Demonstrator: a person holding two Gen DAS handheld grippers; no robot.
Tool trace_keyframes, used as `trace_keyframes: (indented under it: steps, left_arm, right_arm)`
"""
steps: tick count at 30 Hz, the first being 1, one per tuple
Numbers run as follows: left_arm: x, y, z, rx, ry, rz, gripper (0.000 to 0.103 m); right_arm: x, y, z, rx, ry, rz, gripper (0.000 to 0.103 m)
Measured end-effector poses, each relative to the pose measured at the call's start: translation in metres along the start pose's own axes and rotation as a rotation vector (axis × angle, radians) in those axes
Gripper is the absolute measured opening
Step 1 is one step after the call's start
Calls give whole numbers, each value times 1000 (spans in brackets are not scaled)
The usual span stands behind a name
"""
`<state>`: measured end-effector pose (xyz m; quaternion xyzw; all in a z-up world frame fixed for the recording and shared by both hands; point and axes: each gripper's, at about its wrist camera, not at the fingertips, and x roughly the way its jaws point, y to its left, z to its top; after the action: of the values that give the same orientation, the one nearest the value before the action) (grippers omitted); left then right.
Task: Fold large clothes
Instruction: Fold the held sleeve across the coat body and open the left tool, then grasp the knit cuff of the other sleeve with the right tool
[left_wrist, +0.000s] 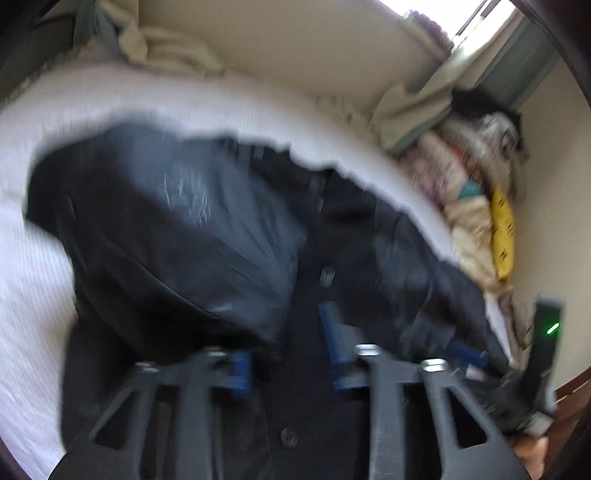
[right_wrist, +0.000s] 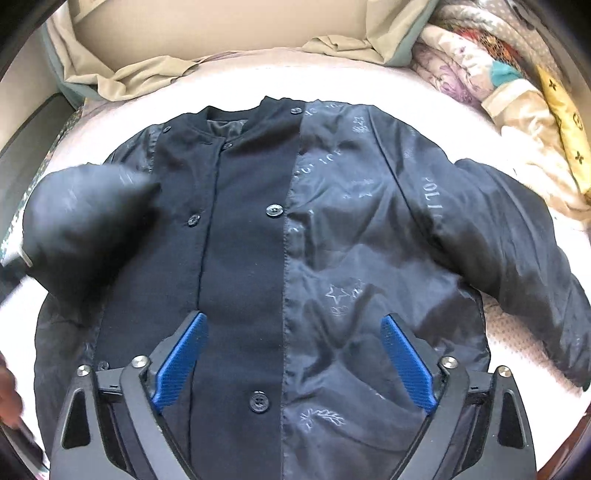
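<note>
Blue-padded black fingers of the left tool (left_wrist: 291, 354) fill the foreground of the left wrist view, jaws about half apart with nothing visibly pinched between them; the picture is blurred. Beneath and beyond them lies the dark navy button-front jacket with a shiny printed lining (left_wrist: 207, 229), one puffed sleeve folded over its body, on the white ribbed bed cover (left_wrist: 33, 280). A heap of patterned bedding with a yellow cloth (left_wrist: 476, 206) is piled against the wall at right, near a window with a pale curtain (left_wrist: 424, 92).

Right wrist view: the right tool (right_wrist: 293, 362) hangs over the lower front of the jacket (right_wrist: 332, 229), jaws spread wide, pads clear of the fabric and gripping nothing. The jacket lies spread flat, collar farthest from the camera, one front panel turned back to expose the printed lining. Its sleeve at picture left (right_wrist: 85, 218) is raised and blurred; the other sleeve rests outstretched on the bed cover (right_wrist: 517, 332). A crumpled beige sheet (right_wrist: 122, 74) lies beyond the collar.
</note>
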<state>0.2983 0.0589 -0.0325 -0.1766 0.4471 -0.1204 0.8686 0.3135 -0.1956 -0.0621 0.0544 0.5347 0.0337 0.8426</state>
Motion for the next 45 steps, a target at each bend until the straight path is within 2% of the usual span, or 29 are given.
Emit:
trace_keyframes:
  steps: [3,7,9,13,15,18,20,21,23,25,27,31,33,34,38,39,40,42,44,45]
  left_arm:
    - [-2,4,-9,-18,19,34,81]
    - [-27,13,-14,-78,78,29,83]
    - [-43,13,-19,-98,83,28,86]
    - [-91,17,-30,-80,21,61,86]
    - [-118,25,-24,-81,-57,129,86]
    - [-155,51,-8,-119,-181,243,86]
    - [-180,76,-1,-188,-266,334,86]
    - [-186,84,0,-215,-285,348,86]
    - [-203,105,2,-295,-315,349,86]
    - [-211,114,1,-319,-335,342,86]
    - [-217,118,0,-321,-351,374,86]
    - [-229,127,-2,-339,-376,385,86]
    - [-236,133,-2,-352,-393,391,86]
    - [-239,136,-2,-360,-400,394,86]
    - [-247,147,-3,-397,-412,371,86]
    - [-248,148,-3,-402,-413,366,86]
    - [-249,150,-3,-408,-413,361,86]
    - [-250,151,-3,-414,-414,357,86]
    - [-250,151,-4,-417,-413,354,86]
    - [-250,150,-4,-417,-412,353,86]
  right_arm:
    - [-4,-9,-2,18,8,23,88]
    - [-6,-15,-3,38,22,34,82]
    - [-8,-16,-4,44,19,53,79]
    - [-14,-5,-3,10,-12,36,75]
    - [-20,7,-3,-39,-53,36,75]
    - [-30,36,-7,-155,-115,33,75]
    - [-38,64,-10,-239,-146,41,75]
    - [-41,81,-11,-278,-151,60,75]
    - [-46,112,-10,-346,-162,84,75]
    - [-50,154,-5,-423,-184,104,75]
    - [-52,197,1,-499,-216,118,76]
    - [-42,272,11,-626,-271,70,88]
    - [-24,303,12,-688,-292,-14,88]
    - [-13,310,12,-708,-281,-39,88]
    - [47,328,22,-702,-135,-119,87]
    - [59,328,23,-690,-109,-119,83]
    - [64,327,25,-670,-93,-98,74]
    - [67,318,32,-584,-59,-19,61]
    - [61,310,39,-536,-66,27,50]
    - [54,307,41,-527,-81,49,41]
